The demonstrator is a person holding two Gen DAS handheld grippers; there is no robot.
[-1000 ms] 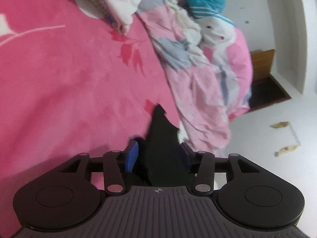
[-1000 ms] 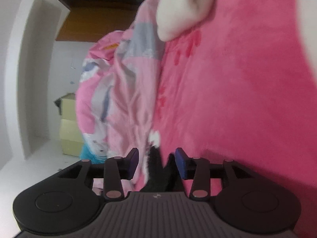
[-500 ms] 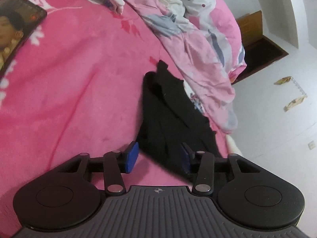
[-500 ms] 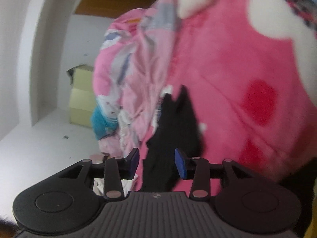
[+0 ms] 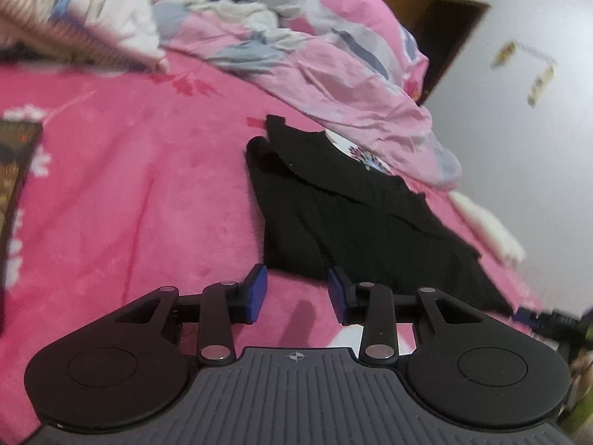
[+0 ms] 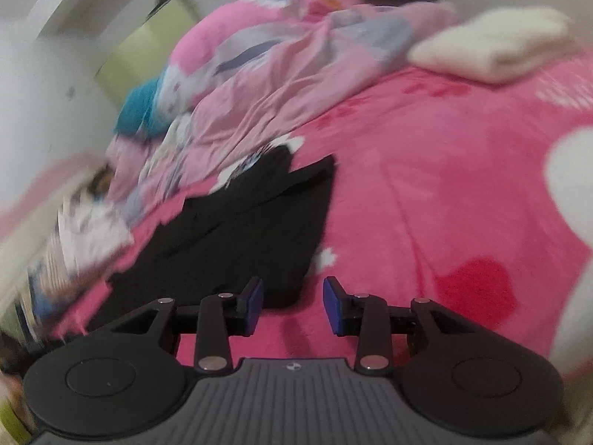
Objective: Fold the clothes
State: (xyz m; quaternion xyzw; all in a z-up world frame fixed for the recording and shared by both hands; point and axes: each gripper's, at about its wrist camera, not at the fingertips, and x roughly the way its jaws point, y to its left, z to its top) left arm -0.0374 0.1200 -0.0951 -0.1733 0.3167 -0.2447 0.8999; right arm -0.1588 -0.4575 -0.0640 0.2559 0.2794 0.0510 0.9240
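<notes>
- Left gripper (image 5: 296,291), bottom centre of its view: jaws partly apart and closing, with only pink blanket (image 5: 129,193) between them; they hold nothing.
- Right gripper (image 6: 292,302), bottom centre of its view: jaws likewise partly apart and empty over the blanket.
- Black garment (image 5: 333,215) lies just beyond both, centre-right in the left view and centre-left in the right view (image 6: 241,230), on the bed.
- It looks like a narrow, roughly folded strip, with layered edges and a small printed patch at its far end.
- Judged step: between folds; next, take the near edge and fold it toward the far end.
- Rumpled quilt (image 5: 315,66) lies beyond, upper frame.
</notes>
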